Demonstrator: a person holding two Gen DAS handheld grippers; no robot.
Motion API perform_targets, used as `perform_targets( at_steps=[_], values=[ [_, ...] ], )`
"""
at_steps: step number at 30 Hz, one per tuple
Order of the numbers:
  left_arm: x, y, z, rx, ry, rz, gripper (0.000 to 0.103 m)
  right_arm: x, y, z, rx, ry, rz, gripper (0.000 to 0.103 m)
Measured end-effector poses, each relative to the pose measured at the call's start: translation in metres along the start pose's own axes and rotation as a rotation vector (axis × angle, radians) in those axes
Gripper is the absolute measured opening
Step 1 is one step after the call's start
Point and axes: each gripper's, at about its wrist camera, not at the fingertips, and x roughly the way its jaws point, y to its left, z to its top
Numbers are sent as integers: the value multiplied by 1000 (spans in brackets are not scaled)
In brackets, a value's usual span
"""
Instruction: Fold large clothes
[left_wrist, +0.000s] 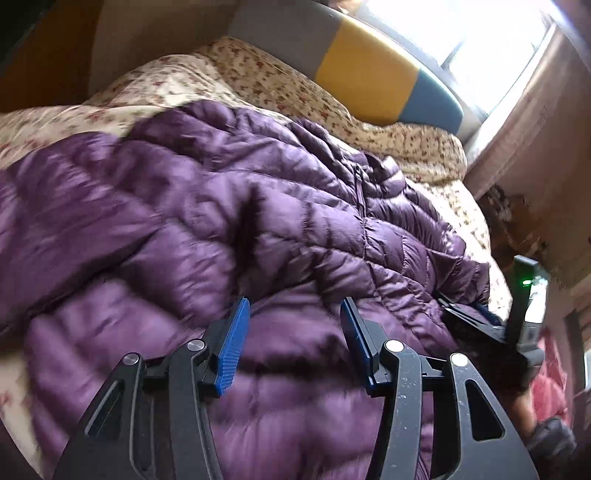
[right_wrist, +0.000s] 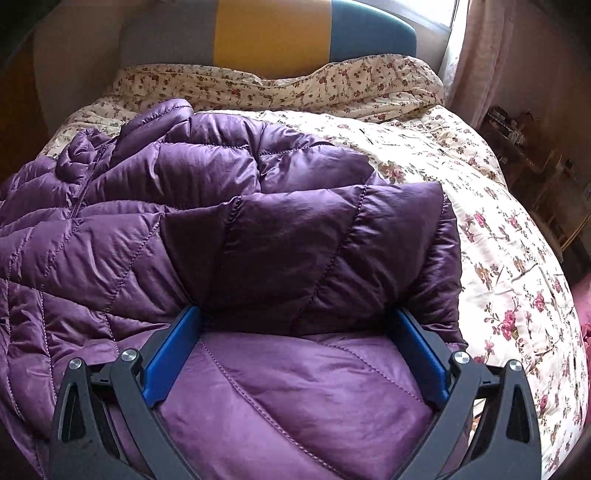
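Blue ribbed pads on black linkage arms fill the bottom of both wrist views. At lower centre of the left wrist view, the left gripper (left_wrist: 291, 343) hovers with its jaws parted, nothing between them, over the quilted purple down jacket (left_wrist: 229, 229). That view is blurred, so whether the pads touch the fabric cannot be told.

At lower centre of the right wrist view, the right gripper (right_wrist: 295, 354) stands spread wide, its two pads on either side of a broad puffed panel of the purple down jacket (right_wrist: 258, 229). Fabric lies between the jaws and against both pads, but the jaws are not clamped on it. A folded panel ends in a straight edge at centre right of this frame, just above the gripper.

The jacket lies crumpled across the cream floral-print quilt (right_wrist: 498, 258) and covers the left and centre of the frame; its zipper line runs down at the left. Bare quilt shows along the right side and across the top, below the grey, yellow and blue padded headboard (right_wrist: 273, 33). A bright window (left_wrist: 461, 40) sits at the upper right of the left wrist view, and the right gripper (left_wrist: 480, 325) appears at that frame's right edge, on the jacket's hem.
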Motion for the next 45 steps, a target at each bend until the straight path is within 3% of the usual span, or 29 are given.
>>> perform_targets(
  at_steps=[3,9,14,20,24,28,30,33,35,40,45],
  values=[
    [-36,26,-11,-73,-47,23,64,0,1,0,-1,-1,-2,100],
    [-104,102,-43,-236,-118,156,64,-1,1,0,-2,-2,-4,100],
    [-182,197,-84,-509,-224,287,64,-1,1,0,-1,-3,-4,100],
    [-257,301,-131,-878,-360,323,64,-3,1,-1,0,-6,-5,100],
    [-275,331,-139,-990,-429,301,64,-3,1,-1,0,-6,-5,100],
    [-275,340,-134,-1015,-458,332,63,-3,1,-1,-1,-7,-7,100],
    [-270,339,-126,-1003,-447,373,38,-3,1,-1,1,-7,-5,100],
    [-262,346,-121,-1010,-436,354,18,-3,1,-1,0,-7,-6,100],
    [-262,342,-111,-960,-437,373,13,-2,0,-1,1,-7,-5,100],
    [-254,302,-72,-742,-416,395,12,-3,1,-1,1,-7,-5,100],
    [-227,250,-33,-576,-388,305,9,-2,1,-1,2,-7,-5,100]
  ],
)
